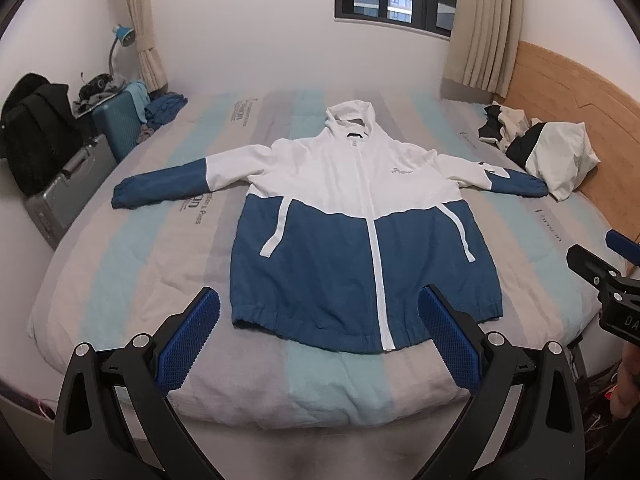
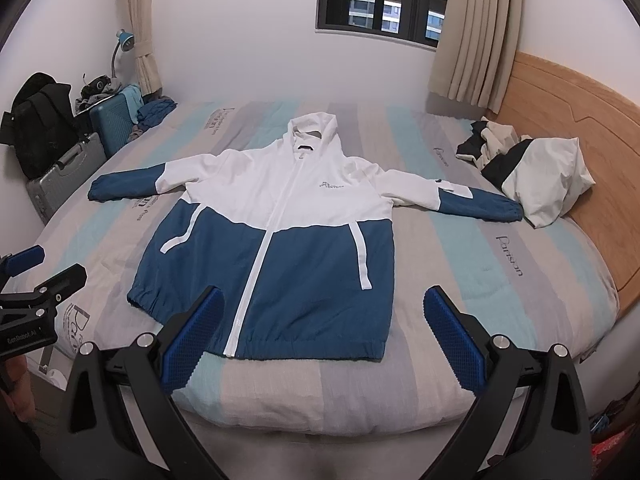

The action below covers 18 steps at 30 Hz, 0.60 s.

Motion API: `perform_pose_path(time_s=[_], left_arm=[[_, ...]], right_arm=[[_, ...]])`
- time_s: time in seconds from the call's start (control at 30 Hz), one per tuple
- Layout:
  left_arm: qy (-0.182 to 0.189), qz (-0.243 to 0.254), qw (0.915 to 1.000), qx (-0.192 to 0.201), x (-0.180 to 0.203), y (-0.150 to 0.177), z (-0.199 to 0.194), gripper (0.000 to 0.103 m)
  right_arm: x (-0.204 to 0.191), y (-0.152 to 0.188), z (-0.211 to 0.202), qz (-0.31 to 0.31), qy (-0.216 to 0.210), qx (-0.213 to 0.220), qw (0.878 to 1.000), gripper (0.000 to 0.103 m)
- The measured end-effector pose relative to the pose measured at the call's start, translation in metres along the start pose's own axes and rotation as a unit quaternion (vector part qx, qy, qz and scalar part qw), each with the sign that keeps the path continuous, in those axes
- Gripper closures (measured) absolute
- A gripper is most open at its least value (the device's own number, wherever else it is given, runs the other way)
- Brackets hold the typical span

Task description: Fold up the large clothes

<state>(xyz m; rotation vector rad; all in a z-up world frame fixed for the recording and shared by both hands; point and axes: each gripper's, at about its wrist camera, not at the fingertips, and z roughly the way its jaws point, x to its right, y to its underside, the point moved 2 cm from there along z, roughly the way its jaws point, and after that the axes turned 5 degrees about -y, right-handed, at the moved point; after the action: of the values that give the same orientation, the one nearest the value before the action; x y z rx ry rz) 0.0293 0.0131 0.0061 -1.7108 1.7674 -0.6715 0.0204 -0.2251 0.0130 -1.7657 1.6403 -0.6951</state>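
Observation:
A white and blue hooded jacket [image 1: 352, 216] lies flat and face up on the bed [image 1: 132, 248], zipped, with both sleeves spread out sideways. The same jacket [image 2: 280, 232] fills the middle of the right wrist view. My left gripper [image 1: 320, 312] hangs open above the jacket's hem, holding nothing. My right gripper [image 2: 324, 312] is open too, over the hem's right part, with nothing between its blue pads [image 2: 452, 340]. Each gripper shows at the side of the other's view: the right gripper [image 1: 592, 264] and the left gripper [image 2: 36, 268].
A pile of white and black clothes [image 1: 552, 152] lies by the wooden headboard [image 1: 580, 80]. Suitcases [image 1: 72, 184] and bags with blue clothes stand left of the bed [image 2: 500, 264]. A window and curtains are on the far wall. A hand [image 1: 626, 392] shows at the right edge.

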Motion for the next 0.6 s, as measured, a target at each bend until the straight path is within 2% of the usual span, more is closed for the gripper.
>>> perform_pose_path(time_s=[0.17,0.33,0.47,0.6], left_arm=[[0.025,0.011,0.9996,-0.01,-0.009,-0.018,0.019,0.006],[0.029,0.02,0.9992,-0.017,-0.017,-0.047,0.049,0.006],[0.018,0.027,0.9993,-0.021,-0.015,-0.074,0.098,0.006],[0.01,0.012,0.9998,-0.013,-0.01,-0.112,0.155,0.006]], right_arm=[[-0.002,-0.018,0.008,0.033,-0.015,-0.001,0.999,0.007],[-0.002,-0.042,0.038,0.036,0.012,-0.014,0.999,0.007],[0.015,-0.055,0.085,0.047,0.027,-0.029,0.998,0.007],[0.044,-0.079,0.16,0.052,0.025,-0.038,0.998,0.007]])
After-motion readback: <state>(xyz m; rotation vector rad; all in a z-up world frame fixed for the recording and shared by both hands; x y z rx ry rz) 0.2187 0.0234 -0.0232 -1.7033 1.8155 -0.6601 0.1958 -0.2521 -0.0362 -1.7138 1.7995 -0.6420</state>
